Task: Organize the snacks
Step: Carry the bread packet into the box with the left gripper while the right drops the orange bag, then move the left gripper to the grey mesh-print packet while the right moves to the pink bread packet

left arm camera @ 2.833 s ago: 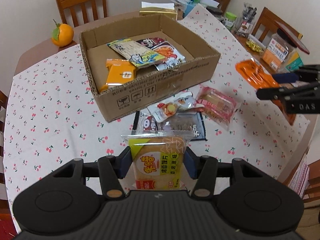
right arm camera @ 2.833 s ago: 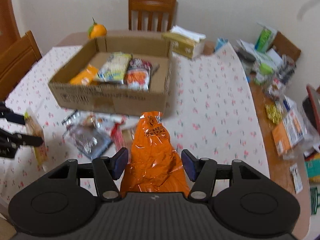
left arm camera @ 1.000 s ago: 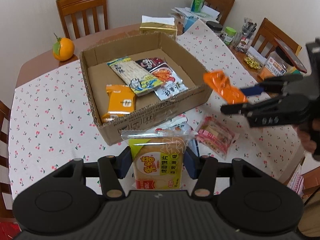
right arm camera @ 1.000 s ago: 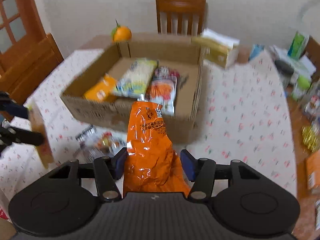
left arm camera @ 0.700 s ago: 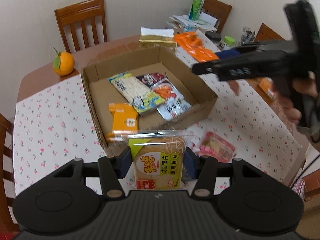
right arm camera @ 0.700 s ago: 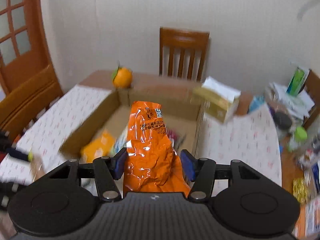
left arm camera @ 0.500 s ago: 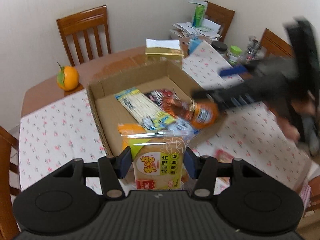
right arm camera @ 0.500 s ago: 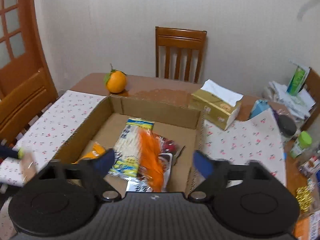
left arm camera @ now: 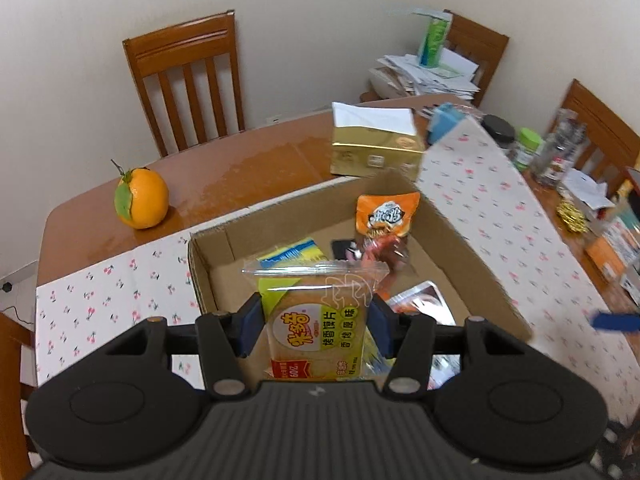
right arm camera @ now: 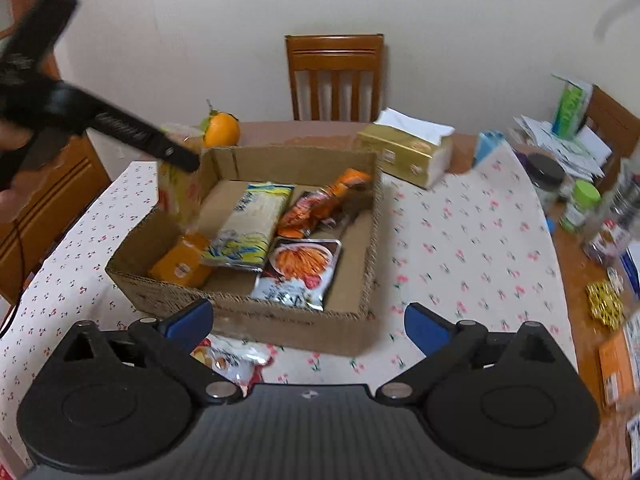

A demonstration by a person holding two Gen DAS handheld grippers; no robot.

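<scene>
Right wrist view alone is showing five packets lying in the cardboard box (right arm camera: 362,240), including the orange packet (right arm camera: 344,186) at 1 o'clock; right gripper (right arm camera: 308,322), having just been opening, is gaping empty, that packet released. Left gripper (left arm camera: 316,322), jaws loosening, is flanking the toast packet (left arm camera: 316,320) over the box's near wall

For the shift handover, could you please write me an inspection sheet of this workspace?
Surface: table with cherry-print cloth.
Job's things: cardboard box holds several packets, including the orange packet; toast packet over the box.
Clutter: orange fruit, tissue box, jars, papers.
Grippers: left gripper shut on toast packet, jaws just easing; right gripper open, empty, just opened.
Cables: nothing seen.
Surroundings: wooden chairs, wall.
</scene>
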